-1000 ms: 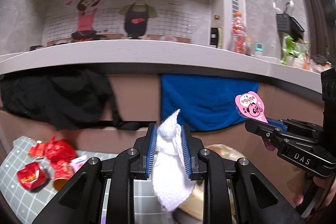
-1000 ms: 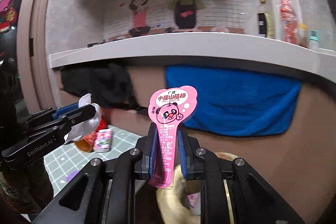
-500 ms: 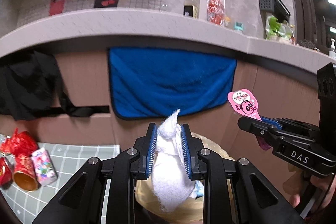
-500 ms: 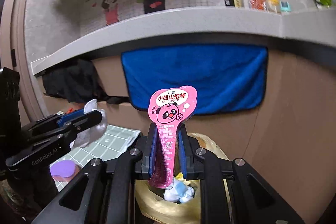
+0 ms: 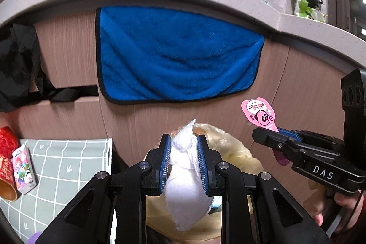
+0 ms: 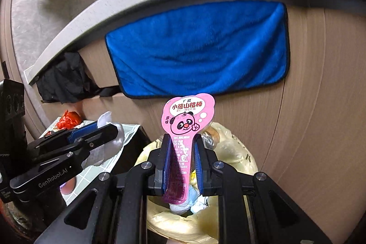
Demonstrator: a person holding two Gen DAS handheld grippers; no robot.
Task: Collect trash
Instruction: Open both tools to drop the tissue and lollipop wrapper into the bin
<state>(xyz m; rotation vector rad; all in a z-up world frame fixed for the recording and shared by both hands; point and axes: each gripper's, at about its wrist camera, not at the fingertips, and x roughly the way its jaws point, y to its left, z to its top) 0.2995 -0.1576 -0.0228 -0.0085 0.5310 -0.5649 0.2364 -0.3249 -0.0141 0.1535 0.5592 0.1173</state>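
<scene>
While we look along our left claw (image 5: 184, 141), low in the middle of its frame, its blue pads are clamped on a crumpled white tissue (image 5: 186, 186) that hangs over the yellow-lined trash bin (image 5: 238, 157). Our right claw (image 6: 181, 141) pinches a pink snack wrapper (image 6: 186, 120), upright above the same bin (image 6: 228, 148); the wrapper shows a cartoon panda and reads "小熊山楂棒". At the right edge of the left view, the right claw's body is marked "DAS"; at lower left of the right view, the left one reads "GenRobot.AI". A blue towel (image 5: 178, 54) hangs behind.
</scene>
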